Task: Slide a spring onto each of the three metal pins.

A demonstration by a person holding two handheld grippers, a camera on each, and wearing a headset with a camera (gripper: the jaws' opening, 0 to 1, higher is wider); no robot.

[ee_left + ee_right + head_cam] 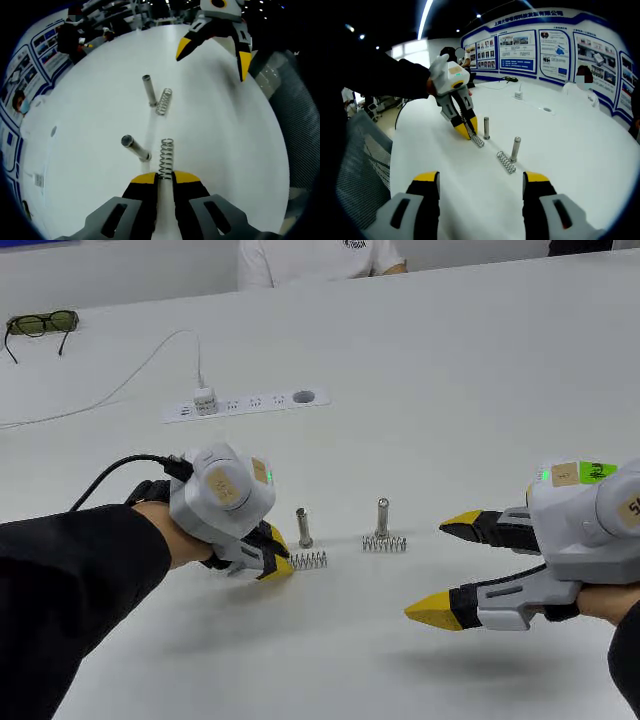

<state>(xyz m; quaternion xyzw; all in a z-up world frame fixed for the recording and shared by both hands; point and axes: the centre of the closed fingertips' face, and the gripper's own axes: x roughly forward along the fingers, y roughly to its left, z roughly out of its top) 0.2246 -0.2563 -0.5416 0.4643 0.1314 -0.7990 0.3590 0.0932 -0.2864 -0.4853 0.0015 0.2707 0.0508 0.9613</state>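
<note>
1. The first spring (166, 157) lies flat on the white table (450, 390). Its near end is pinched between the yellow tips of the left gripper (165, 176), whose jaws are drawn narrow around it.
2. The first pin (303, 527), a short metal post, stands upright just beside this spring, its shaft bare.
3. In the head view, the left gripper's body and the hand holding it cover the gripped end of the spring. The free end points toward the second pin (382, 517).
4. The second pin stands upright to the right of the first and apart from it, its shaft also bare.
5. The second spring (384, 543) lies flat at the foot of the second pin, on the person's side. Whether the two touch cannot be told.
6. The right gripper (430, 570) hovers above the table to the right of both pins and apart from them. Its jaws are spread wide and hold nothing, and its yellow tips point toward the pins.
7. Farther back lies a white power strip (247, 403) with a white plug (205, 400) in it, its cable trailing off to the left.
8. Dark glasses (40, 324) rest at the far left of the table.
9. A person in a white top (315, 258) sits at the far edge.
</note>
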